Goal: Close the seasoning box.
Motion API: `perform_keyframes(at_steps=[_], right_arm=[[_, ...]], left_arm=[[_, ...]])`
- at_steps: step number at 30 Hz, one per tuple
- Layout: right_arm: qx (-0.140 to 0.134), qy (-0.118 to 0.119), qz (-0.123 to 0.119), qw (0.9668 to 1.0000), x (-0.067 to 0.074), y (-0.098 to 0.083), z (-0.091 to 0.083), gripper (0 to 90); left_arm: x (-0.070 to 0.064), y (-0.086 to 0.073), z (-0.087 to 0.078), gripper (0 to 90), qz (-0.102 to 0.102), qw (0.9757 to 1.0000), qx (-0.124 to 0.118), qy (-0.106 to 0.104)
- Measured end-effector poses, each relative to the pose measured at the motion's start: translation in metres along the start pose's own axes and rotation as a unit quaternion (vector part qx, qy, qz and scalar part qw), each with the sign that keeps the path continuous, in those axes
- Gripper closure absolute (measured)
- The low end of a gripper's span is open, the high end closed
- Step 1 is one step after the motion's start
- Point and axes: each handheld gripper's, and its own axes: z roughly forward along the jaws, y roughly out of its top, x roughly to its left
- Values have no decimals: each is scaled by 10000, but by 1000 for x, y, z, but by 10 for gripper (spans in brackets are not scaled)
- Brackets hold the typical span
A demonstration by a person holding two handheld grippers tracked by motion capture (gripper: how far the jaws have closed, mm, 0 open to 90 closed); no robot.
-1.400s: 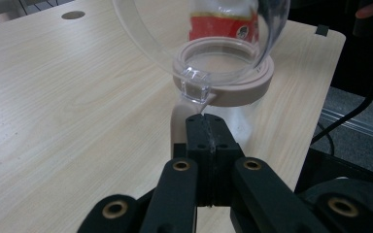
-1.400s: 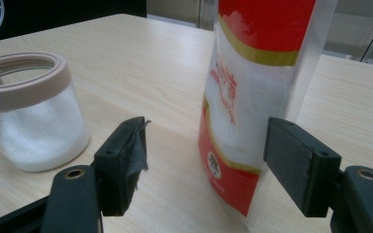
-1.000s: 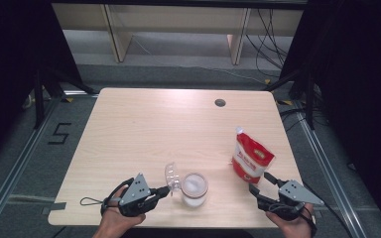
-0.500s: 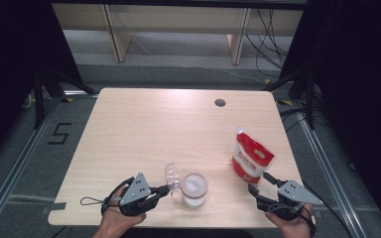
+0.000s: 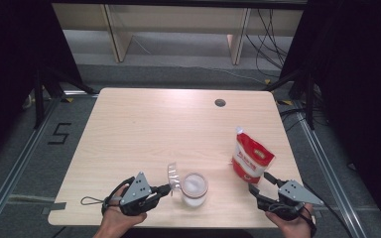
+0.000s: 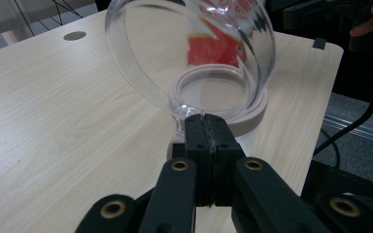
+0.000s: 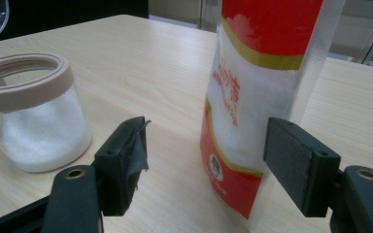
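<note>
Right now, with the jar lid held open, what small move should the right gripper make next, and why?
Probably ease the right gripper forward and close on the red and white pouch. Its jaws stand open with the upright pouch just ahead of them, untouched, while the left gripper pinches the clear lid open above the jar.

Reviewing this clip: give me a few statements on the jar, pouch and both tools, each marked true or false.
1. The left tool is shut on the clear lid. True.
2. The jar is empty. False: white grains fill its lower part.
3. The right tool clamps the red and white pouch. False: its jaws stand open, apart from the pouch.
4. The pouch stands upright on the table. True.
</note>
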Motion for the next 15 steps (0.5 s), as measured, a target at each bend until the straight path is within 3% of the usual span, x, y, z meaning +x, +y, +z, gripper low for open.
perform_keyframes(at_steps=[1,4,6,7,15], right_arm=[[-29,37,-99,9999,-1,0,1,331],[-1,44,-47,10000,0,0,1,330],[-55,-12,-116,9999,-1,0,1,330],[19,45,-32,10000,0,-1,1,330],[2,79,-33,10000,0,-1,1,330]], left_arm=[[0,1,0,885,64,10000,16,8],[0,2,1,879,112,9999,28,-51],[-1,2,2,877,36,10000,22,-79],[0,3,3,878,143,9998,15,-101],[-3,5,5,867,-7,9999,16,-120]])
